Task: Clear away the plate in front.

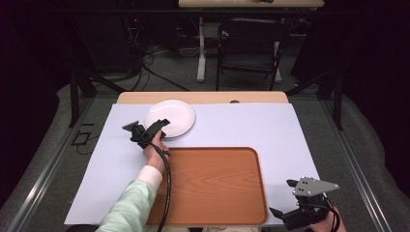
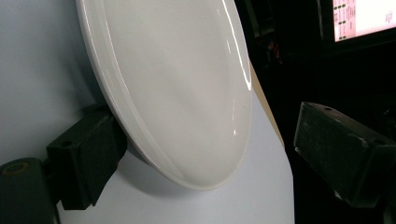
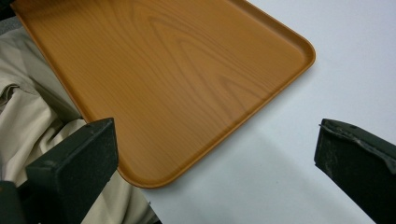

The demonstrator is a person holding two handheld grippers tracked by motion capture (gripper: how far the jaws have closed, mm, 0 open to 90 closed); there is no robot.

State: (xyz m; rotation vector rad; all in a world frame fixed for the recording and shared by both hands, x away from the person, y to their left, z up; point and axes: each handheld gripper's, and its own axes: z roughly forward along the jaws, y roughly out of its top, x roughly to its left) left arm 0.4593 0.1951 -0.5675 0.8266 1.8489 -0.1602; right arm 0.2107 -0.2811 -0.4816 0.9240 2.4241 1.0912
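The counter (image 1: 203,97) has a pale wooden top, mostly covered by a light lavender sheet (image 1: 251,125). Around it lies a grey floor (image 1: 169,72), with dark drapes at both sides. Beyond the counter stands a black folding chair (image 1: 249,46), and behind it a second table (image 1: 251,4) on a white leg (image 1: 201,48). Black cables (image 1: 145,60) trail across the floor at the far left. A lit screen (image 2: 362,18) glows in the left gripper view.

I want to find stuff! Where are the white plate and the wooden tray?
white plate (image 1: 176,116), high view, bare middle of its face.
wooden tray (image 3: 154,60), right gripper view, its flat floor.
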